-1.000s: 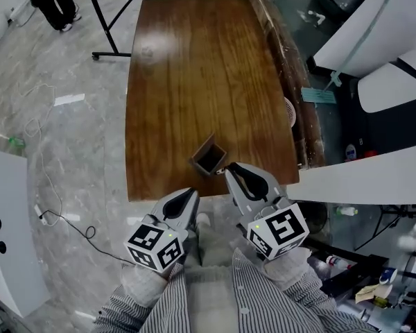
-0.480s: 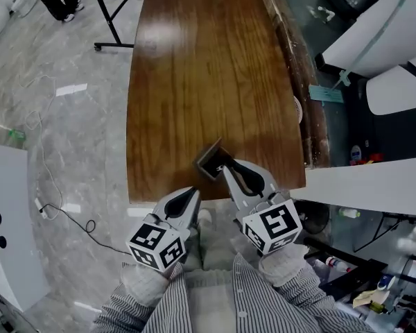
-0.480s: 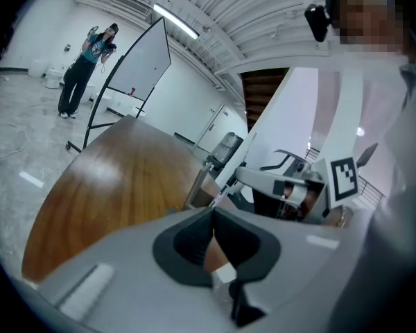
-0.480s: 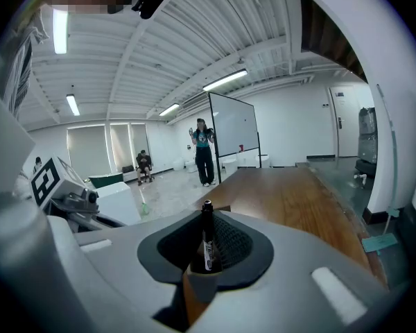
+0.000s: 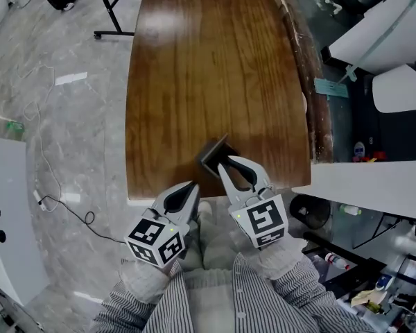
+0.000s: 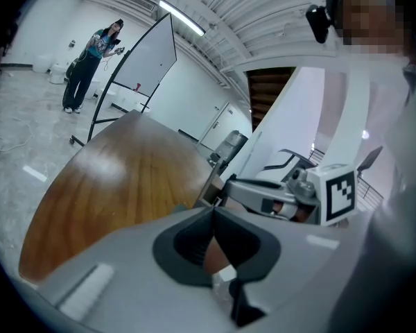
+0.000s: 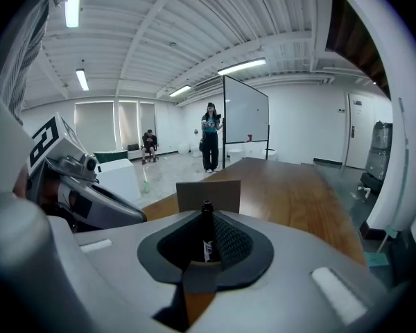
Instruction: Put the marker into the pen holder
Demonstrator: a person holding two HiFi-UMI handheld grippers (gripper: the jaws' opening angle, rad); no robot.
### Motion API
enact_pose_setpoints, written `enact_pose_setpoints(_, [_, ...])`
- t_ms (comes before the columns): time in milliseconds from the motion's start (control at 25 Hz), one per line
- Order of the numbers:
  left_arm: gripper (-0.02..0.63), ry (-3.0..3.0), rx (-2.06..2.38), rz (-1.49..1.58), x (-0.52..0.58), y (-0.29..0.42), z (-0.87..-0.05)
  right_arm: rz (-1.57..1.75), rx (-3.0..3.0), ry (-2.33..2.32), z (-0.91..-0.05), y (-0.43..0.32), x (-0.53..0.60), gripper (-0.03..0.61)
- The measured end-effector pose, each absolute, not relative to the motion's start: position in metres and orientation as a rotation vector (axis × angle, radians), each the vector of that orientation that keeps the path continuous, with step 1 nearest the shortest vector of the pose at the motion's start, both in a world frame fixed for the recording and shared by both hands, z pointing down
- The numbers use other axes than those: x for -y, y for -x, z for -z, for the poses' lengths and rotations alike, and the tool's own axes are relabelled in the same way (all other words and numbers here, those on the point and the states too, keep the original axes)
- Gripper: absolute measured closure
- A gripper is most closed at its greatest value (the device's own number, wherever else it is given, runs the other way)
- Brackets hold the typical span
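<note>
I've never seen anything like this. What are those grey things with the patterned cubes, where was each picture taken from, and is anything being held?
There is no robot here. A person in striped sleeves holds a two-jaw gripper in each hand. The top-down picture comes from a camera on their head. The other two come from cameras riding on each gripper, looking along its jaws. On the wooden table stands a brown square pen holder. The right gripper is shut on a black marker, right beside the holder. The left gripper is shut and empty, by the table's near edge.
</note>
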State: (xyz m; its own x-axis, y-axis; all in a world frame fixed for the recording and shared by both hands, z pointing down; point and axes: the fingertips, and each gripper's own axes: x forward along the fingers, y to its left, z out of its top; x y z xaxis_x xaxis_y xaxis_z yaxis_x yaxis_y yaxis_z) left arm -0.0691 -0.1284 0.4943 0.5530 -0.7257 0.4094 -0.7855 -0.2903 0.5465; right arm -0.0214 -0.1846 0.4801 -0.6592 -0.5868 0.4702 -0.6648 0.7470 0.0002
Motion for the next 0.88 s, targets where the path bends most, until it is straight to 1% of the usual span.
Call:
enact_pose_setpoints(280, [0.606,-2.052,1.199,-0.123,0.129,0.069,-0.503,-0.292,2.537,-0.903,-0.49,0.03,0.183,0.532])
enact_pose_setpoints(640, [0.606,-2.048,1.192,-0.124,0.127,0.068,-0.503,-0.334,2.553,-0.812,-0.5,0.043,0.171,0.509])
enact_pose_setpoints(680, [0.606,-2.045,1.193,-0.124,0.125,0.068,-0.503,-0.336,2.542,-0.799,-0.502,0.044,0.17,0.503])
enact_pose_setpoints(760, [0.606,-2.039,1.197,-0.126,0.123,0.069,-0.505,-0.338,2.535,-0.787,-0.505,0.046,0.168,0.46])
enact_pose_setpoints(880, [0.606,-2.031,1.209,-0.125,0.12,0.073,-0.507,-0.331,2.535,-0.79,-0.505,0.046,0.166,0.459])
